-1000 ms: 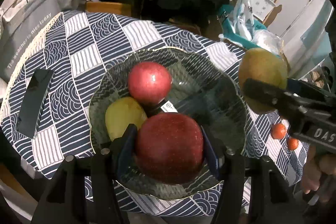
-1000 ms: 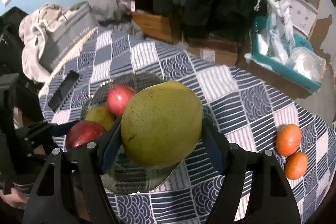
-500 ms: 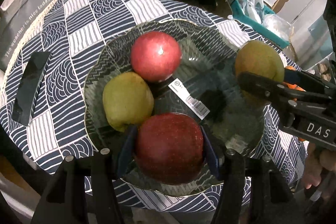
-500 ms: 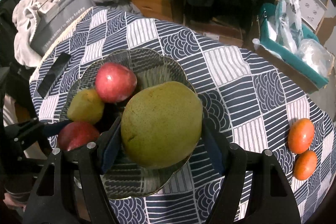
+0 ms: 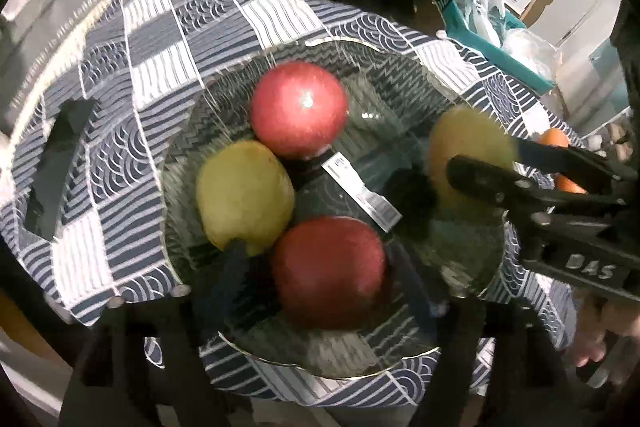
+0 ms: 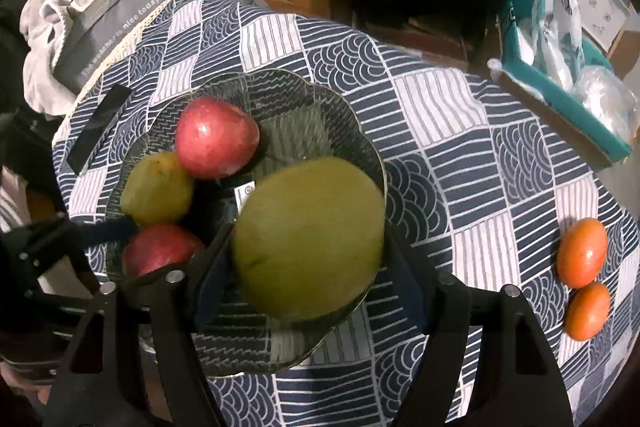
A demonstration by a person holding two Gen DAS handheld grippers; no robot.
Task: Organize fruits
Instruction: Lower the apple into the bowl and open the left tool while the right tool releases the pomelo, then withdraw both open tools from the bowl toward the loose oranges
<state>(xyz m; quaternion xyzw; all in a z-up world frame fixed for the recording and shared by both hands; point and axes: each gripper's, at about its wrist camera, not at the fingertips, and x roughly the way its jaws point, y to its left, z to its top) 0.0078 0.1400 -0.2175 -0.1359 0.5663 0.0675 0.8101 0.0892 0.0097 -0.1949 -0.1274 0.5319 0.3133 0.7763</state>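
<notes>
We are opening our left gripper jaws around the near red apple in the glass bowl; our right gripper jaws are gripping a green mango.

Left gripper: matte black frame at the lower edge of its own view, two blurred dark-blue pads.
Left gripper screws: small silver heads, one on each side of the frame, left one clearest.
Right gripper: black moulded frame, triangular cut-outs low in the frame, blue pads inside each finger.
Right gripper screws: round silver heads in pairs, both sides.
Marking: white letters "DAS" on the right gripper's black body, right edge of the left view.
Hand: bare fingers, lower right, blurred.
</notes>
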